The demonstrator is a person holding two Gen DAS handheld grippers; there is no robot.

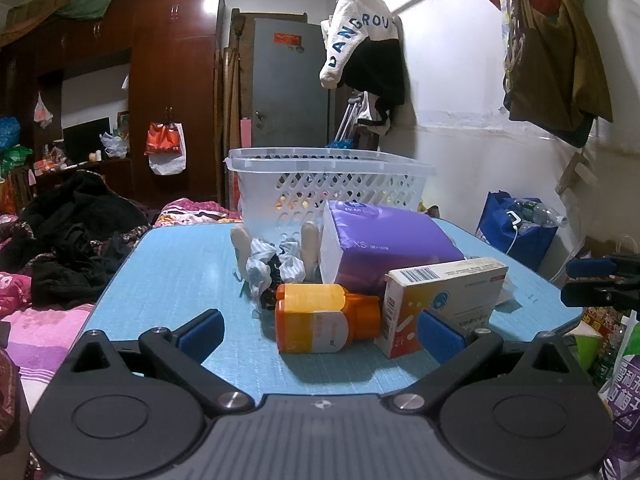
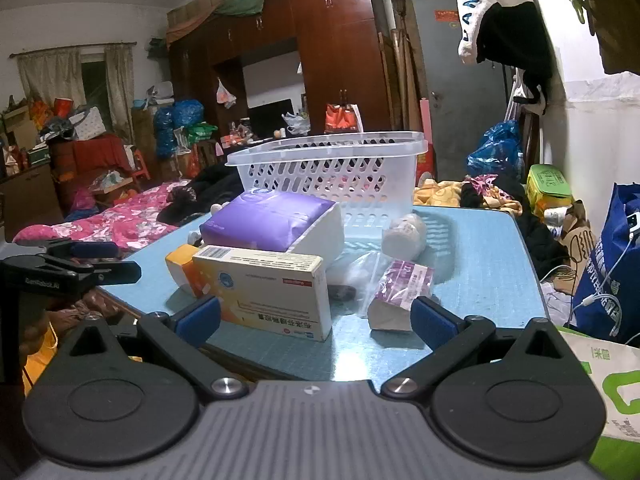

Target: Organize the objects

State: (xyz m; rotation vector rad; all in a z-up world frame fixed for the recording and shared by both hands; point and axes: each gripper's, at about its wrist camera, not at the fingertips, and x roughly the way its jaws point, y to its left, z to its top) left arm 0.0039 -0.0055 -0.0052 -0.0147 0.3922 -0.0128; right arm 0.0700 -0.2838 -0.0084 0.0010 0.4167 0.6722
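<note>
On the blue table (image 1: 172, 280) lie an orange bottle (image 1: 320, 318) on its side, a white-and-orange medicine box (image 1: 436, 300), a purple tissue pack (image 1: 384, 248), a striped scrunchie (image 1: 272, 270) and a white perforated basket (image 1: 320, 188) at the back. My left gripper (image 1: 320, 334) is open and empty, just short of the bottle. My right gripper (image 2: 316, 318) is open and empty, in front of the medicine box (image 2: 272, 292) and a small purple packet (image 2: 400, 296). A clear zip bag (image 2: 360, 276) and a white roll (image 2: 404, 236) lie behind it. The basket (image 2: 332, 176) stands beyond.
A bed with pink bedding (image 2: 120, 216) and dark clothes (image 1: 72, 232) lies left of the table. A blue bag (image 1: 516, 228) stands at the right by the wall. Clothes hang on the wall (image 1: 360, 48). A wooden wardrobe (image 1: 172, 80) stands behind.
</note>
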